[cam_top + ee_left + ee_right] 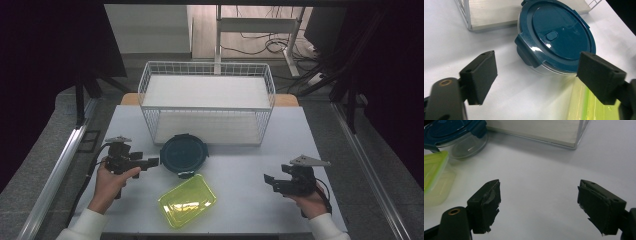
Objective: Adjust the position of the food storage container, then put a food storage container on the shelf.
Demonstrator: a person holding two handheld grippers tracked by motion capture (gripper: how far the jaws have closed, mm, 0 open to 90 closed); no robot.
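The round blue-lidded container [555,37] sits just ahead of the left tool [536,77], whose jaws gape wide, empty.

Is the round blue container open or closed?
Closed. The blue lid lies flat on the round container, and its side clip is folded down over the clear rim.

- Wire basket [207,102]: at the rear centre of the tabletop [250,170].
- Round lidded container [184,153]: just before the basket.
- Rectangular lidded container [187,200]: before the round one, close beside it.
- Left tongs [152,161]: just left of the round container.
- Right tongs [270,182]: well apart, at right.
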